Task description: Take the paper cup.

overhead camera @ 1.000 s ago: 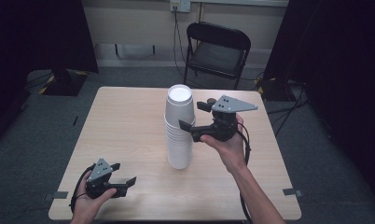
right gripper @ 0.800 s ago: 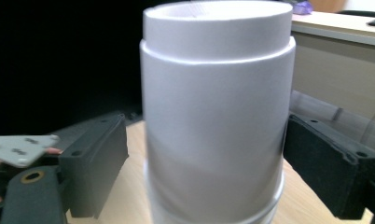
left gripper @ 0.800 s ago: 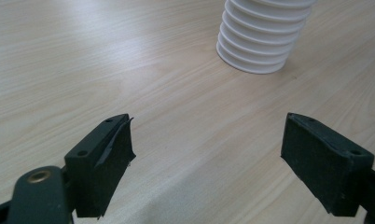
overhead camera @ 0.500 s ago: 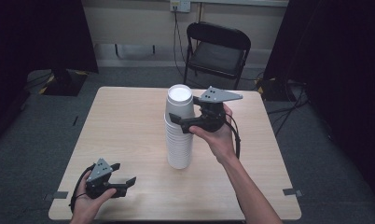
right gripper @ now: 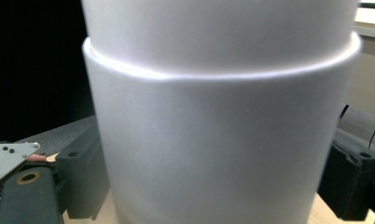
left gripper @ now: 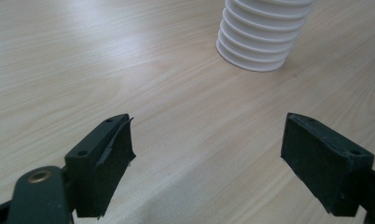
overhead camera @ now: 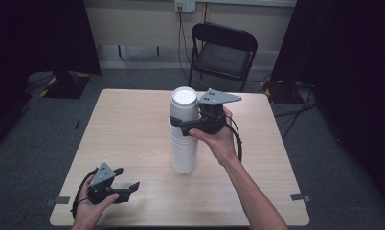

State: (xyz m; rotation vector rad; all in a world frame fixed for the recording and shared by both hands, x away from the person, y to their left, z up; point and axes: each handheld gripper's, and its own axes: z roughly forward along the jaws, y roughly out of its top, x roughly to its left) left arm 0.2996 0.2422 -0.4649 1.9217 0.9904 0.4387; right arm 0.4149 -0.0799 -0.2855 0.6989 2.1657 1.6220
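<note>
- Cups (overhead camera: 184, 139) are standing in a tall white stack near the middle of the table (overhead camera: 133, 129).
- Jaws of the right gripper (overhead camera: 177, 123) are sitting on both sides of the stack near its top, but I cannot tell if they are squeezing it.
- A hand (overhead camera: 218, 139) is holding that gripper up high.
- The left gripper (overhead camera: 128, 188) is hanging low over the table's near edge, well apart from the stack, with its jaws spread wide and nothing between them.
- A black chair (overhead camera: 224, 48) is standing behind the table.
</note>
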